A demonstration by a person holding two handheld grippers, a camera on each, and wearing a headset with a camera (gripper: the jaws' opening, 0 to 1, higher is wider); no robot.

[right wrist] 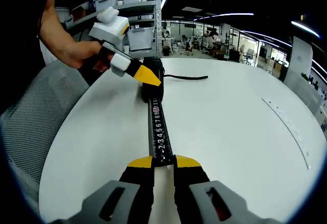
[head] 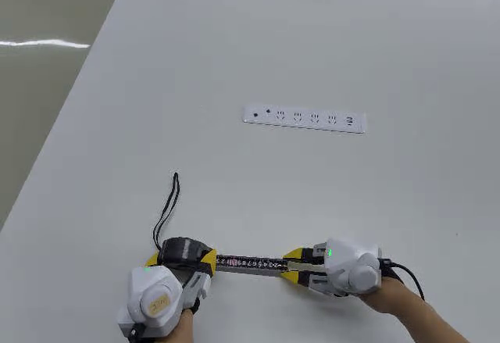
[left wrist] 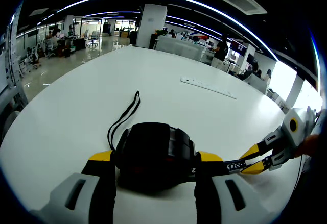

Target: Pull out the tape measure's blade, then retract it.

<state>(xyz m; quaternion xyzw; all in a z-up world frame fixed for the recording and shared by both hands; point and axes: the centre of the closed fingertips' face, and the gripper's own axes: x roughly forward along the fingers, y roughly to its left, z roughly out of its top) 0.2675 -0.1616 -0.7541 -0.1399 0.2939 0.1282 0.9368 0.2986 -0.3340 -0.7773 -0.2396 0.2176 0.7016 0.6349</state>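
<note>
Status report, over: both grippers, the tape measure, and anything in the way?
Left gripper shut on tape measure. Right gripper shut on blade, partly out. Power strip lies apart, not in the way.

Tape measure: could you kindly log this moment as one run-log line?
left tongs: shut on tape measure case | right tongs: shut on blade tip | blade: partly out, spanning both tongs

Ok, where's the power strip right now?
In the head view the power strip lies flat on the table, beyond the blade and apart from it, right of centre.
</note>
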